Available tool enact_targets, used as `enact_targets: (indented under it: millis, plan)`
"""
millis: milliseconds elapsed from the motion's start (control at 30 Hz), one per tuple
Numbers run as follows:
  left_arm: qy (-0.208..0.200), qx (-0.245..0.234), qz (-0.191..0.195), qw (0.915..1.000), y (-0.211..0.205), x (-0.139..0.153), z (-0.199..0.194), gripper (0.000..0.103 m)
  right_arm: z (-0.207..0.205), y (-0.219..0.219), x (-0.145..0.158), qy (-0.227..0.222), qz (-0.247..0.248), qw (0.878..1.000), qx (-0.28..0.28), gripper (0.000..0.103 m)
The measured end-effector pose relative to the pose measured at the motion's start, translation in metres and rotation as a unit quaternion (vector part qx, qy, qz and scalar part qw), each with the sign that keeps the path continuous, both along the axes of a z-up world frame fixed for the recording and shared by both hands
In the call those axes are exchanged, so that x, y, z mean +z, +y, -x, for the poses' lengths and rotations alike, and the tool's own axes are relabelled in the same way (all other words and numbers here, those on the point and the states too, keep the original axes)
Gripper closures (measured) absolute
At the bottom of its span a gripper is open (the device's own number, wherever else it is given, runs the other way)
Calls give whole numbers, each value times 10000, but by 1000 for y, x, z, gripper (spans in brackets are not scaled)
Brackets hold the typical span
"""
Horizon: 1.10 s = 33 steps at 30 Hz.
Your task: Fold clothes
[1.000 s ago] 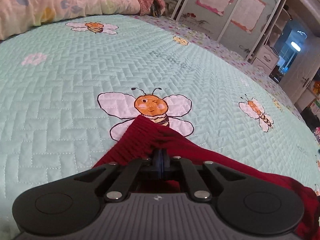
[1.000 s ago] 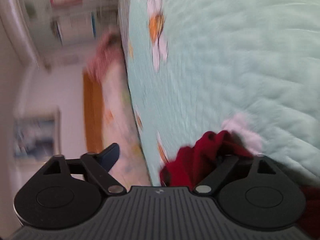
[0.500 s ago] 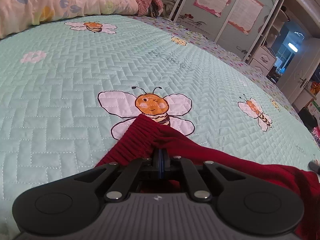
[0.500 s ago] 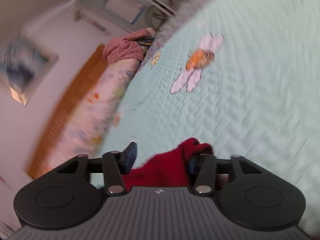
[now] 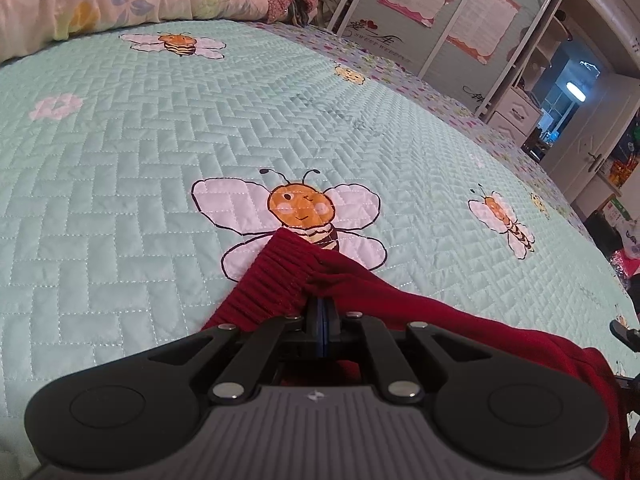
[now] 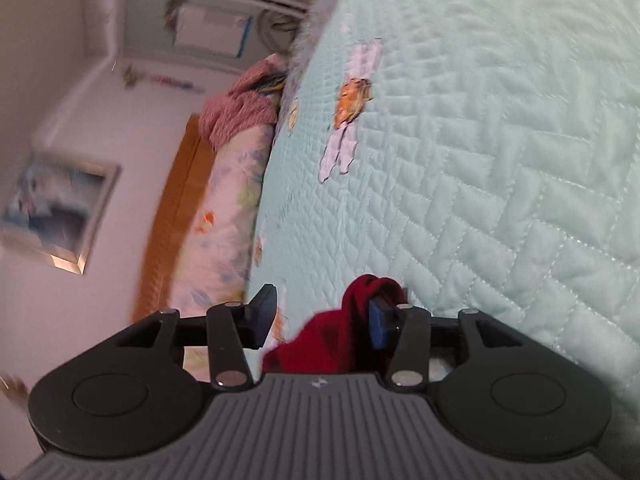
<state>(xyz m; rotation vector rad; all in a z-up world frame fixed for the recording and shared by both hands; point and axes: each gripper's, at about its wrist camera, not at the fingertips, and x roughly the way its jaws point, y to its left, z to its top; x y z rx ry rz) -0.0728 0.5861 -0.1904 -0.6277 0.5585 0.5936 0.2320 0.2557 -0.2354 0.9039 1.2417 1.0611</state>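
- The left hand-held gripper [image 5: 322, 322] is pinched fully together on the dark red garment [image 5: 420, 312], just behind its ribbed hem band [image 5: 276, 280].
- In the left wrist view the band runs from about 7 o'clock up to 12 o'clock of the pinch and lies on the bee print [image 5: 300, 210] of the mint quilted bedspread [image 5: 120, 160].
- From that grip the cloth's long axis stretches toward 4 o'clock, down to the lower right edge of the view.
- The right hand-held gripper [image 6: 320, 322] stands about half apart and its jaws are opening; a bunched fold of the red cloth sits between them, against the right-side pad [image 6: 378, 326], while the left-side pad stands clear of it, so I judge it not clamped.
- That view is rolled, with the bed rising toward 1 o'clock and the floral pillow [image 6: 224, 216] at 10 o'clock.
- Judgement: the left hand anchors the hem; the right hand, nearer the loose end, must close on its fold before the span can be pulled taut along that axis.
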Motion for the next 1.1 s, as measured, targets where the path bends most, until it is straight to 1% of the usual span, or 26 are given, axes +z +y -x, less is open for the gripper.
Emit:
enact_targets:
  millis: [33,67,100,133,167,200,267,300,400,433,467,533,567,600,633,667,733,800,833,900,967,1000,1067,1100]
  plan:
    - [10,-6,-7,10000,0,0,0,99,1,0,0,85,61,9999,-110,54]
    - [17,-11,-11,10000,0,0,-1,99,3,-1,0,148,134,9995,-233,60]
    - [15,-15,-6,10000,0,0,0,99,5,-1,1,212,206,9989,-355,67]
    - [10,-18,3,10000,0,0,0,99,8,-2,2,102,255,9986,-458,74]
    - [7,-20,11,10000,0,0,0,99,9,-4,3,-11,365,9978,-561,91]
    - [4,-23,17,10000,1,0,0,99,11,-7,3,-117,491,9965,-664,99]
    - [4,-33,20,10000,1,0,1,99,11,-10,-3,-128,599,9949,-798,99]
    - [8,-34,17,10000,1,1,0,99,11,-12,-4,-174,656,9943,-828,101]
    - [27,-33,11,10000,1,1,0,99,8,-14,7,-609,792,9920,-772,103]
    - [32,-28,13,10000,1,1,0,99,5,-16,10,-636,742,9924,-753,102]
    - [36,-27,15,10000,1,1,-1,99,3,-19,13,-643,679,9929,-735,96]
    - [34,-35,17,10000,1,1,-1,99,-1,-24,20,-741,627,9931,-661,92]
    - [30,-41,22,10000,1,1,-1,99,-3,-26,24,-851,657,9924,-595,77]
    - [29,-51,28,10000,2,1,0,99,-4,-28,28,-960,686,9916,-530,52]
    - [28,-62,34,10000,2,1,0,99,-4,-28,32,-1178,829,9886,-428,42]
    - [27,-77,38,10000,3,1,0,99,-2,-25,34,-1548,1034,9823,-191,38]
    - [22,-99,52,9999,3,1,0,99,3,-16,39,-2300,1375,9629,321,39]
    - [32,-113,56,9999,4,1,0,99,10,-6,43,-2985,1594,9376,802,39]
    - [41,-121,55,9999,4,1,0,99,16,1,46,-3423,1680,9184,1058,39]
    - [60,-149,50,9999,4,1,-1,99,27,13,51,-4251,1861,8727,1517,39]
    - [75,-174,64,9998,5,1,-1,99,41,23,51,-5010,2026,8193,1914,39]
    - [84,-181,73,9998,6,1,-2,99,46,29,51,-5267,2024,7982,2111,39]
    - [104,-190,81,9997,6,2,-2,99,52,35,52,-5478,1870,7806,2357,39]
    - [113,-194,83,9997,6,2,-3,99,52,37,53,-5512,1765,7791,2408,39]
